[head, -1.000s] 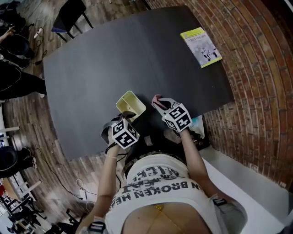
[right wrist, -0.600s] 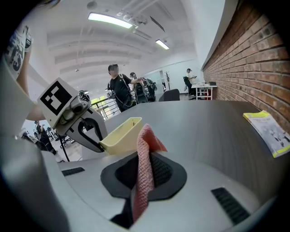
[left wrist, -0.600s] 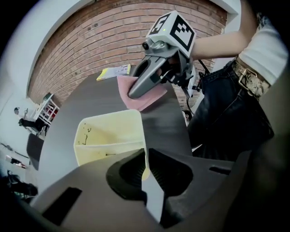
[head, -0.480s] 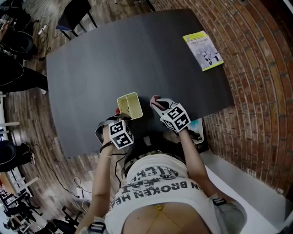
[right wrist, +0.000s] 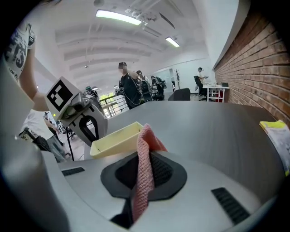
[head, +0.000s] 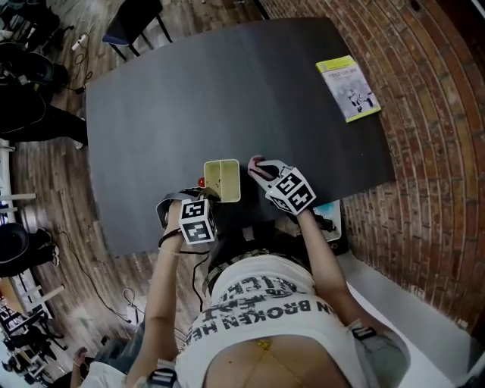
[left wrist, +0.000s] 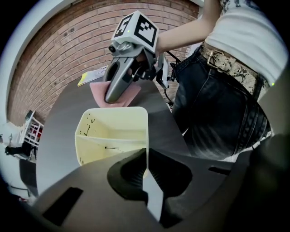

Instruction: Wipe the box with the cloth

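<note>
A pale yellow open box [head: 222, 180] with dark specks inside stands near the front edge of the dark table [head: 227, 91]. My left gripper [head: 208, 198] points steeply down at the box's near side. In the left gripper view it [left wrist: 146, 171] is shut on the thin rim of the box [left wrist: 113, 136]. My right gripper [head: 261, 171] sits just right of the box, shut on a pink cloth [head: 256, 163]. In the right gripper view the cloth [right wrist: 144, 163] hangs out between the pads, with the box [right wrist: 117, 138] just ahead to the left.
A yellow-green booklet [head: 348, 89] lies at the table's far right corner. Brick paving [head: 439, 114] runs along the right, wood floor and a chair [head: 130, 21] at the far left. People [right wrist: 129, 88] stand far off across the room.
The left gripper's jaws have shut on the box's near rim. The box has turned from a diagonal to square-on and shifted slightly right, closer to the cloth.
</note>
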### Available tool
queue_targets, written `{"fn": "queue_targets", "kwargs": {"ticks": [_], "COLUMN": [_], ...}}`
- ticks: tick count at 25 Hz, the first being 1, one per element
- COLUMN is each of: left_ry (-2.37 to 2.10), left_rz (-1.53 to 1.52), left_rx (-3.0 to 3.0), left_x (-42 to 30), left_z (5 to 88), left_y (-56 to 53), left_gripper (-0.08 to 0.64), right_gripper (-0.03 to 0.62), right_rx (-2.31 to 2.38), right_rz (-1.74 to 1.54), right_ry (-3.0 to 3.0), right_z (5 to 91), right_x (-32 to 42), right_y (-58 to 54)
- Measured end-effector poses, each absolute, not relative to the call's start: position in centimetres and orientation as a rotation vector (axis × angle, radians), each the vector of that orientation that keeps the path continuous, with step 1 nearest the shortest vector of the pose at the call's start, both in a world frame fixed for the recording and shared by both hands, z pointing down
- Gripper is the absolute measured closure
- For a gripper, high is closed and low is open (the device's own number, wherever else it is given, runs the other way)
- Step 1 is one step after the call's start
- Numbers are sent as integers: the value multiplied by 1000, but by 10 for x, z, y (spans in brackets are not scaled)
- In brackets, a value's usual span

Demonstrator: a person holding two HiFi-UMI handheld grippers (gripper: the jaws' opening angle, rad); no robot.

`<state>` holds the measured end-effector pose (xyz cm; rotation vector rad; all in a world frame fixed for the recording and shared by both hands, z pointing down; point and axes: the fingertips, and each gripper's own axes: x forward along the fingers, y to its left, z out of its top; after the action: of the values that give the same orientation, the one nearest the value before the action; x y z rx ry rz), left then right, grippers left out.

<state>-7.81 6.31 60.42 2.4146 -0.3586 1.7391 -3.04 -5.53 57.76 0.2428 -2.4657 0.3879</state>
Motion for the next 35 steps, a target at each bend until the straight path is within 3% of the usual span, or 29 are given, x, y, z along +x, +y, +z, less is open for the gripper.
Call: {"fn": "queue_targets", "kwargs": {"ticks": [9,35], "left_ry": [-242,-82], "left_rz": [1683,1661], "left_rx": [2481,2510], "left_x": [-82,-82], "left_z": [599,604], "left_y": [66,68], "left_gripper": [543,543], "right_gripper": [575,574], "right_rx": [15,-134], "right_rz": [200,176], "right_ry": [-2367,-2416], "right_z": [599,598], "right_x": [-54,-54], "right_y": [-44,12]}}
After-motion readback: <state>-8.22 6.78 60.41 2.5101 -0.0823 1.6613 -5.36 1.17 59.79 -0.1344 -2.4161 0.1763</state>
